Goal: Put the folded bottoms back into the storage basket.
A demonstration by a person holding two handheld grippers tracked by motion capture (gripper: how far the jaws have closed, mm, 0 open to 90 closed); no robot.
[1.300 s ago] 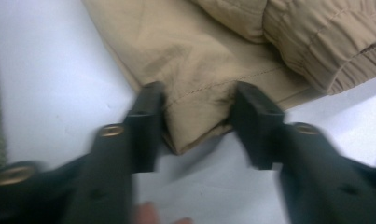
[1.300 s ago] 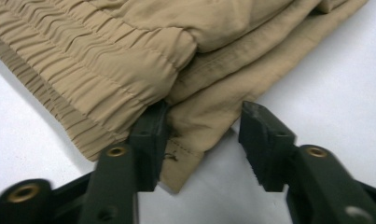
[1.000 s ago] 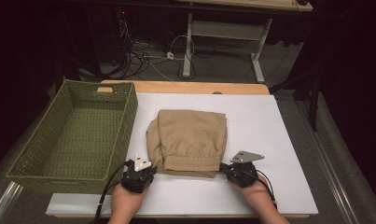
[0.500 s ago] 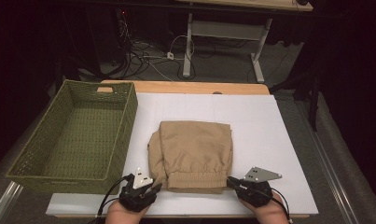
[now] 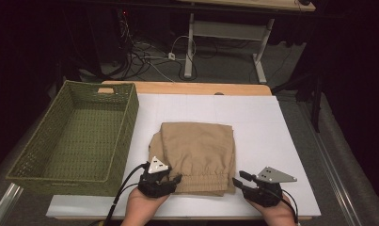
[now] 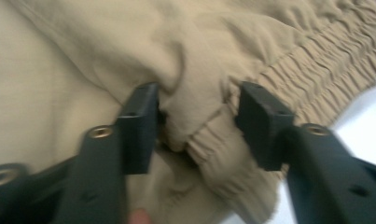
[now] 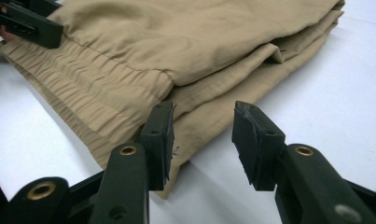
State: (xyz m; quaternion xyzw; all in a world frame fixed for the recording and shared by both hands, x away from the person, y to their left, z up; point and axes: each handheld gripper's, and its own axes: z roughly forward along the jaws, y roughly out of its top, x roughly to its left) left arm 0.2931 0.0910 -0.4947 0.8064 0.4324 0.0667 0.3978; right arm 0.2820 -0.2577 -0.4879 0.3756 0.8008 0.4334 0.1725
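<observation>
You are working at a white worktop (image 5: 281, 127) in a dark room with cables on the floor beyond. The folded tan trousers (image 5: 196, 153) are lying mid-worktop, beside the green basket (image 5: 79, 136). Your left gripper (image 5: 170, 178) has just been opening, its fingers (image 6: 139, 126) released around a waistband fold. Your right gripper (image 5: 240, 179), likewise just opening, is standing at the trousers' near corner, grasping nothing.

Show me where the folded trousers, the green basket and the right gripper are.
folded trousers (image 5: 196, 150), high view, middle of the top layer.
green basket (image 5: 126, 127), high view, its right wall.
right gripper (image 7: 202, 140), right gripper view, between its fingertips.
</observation>
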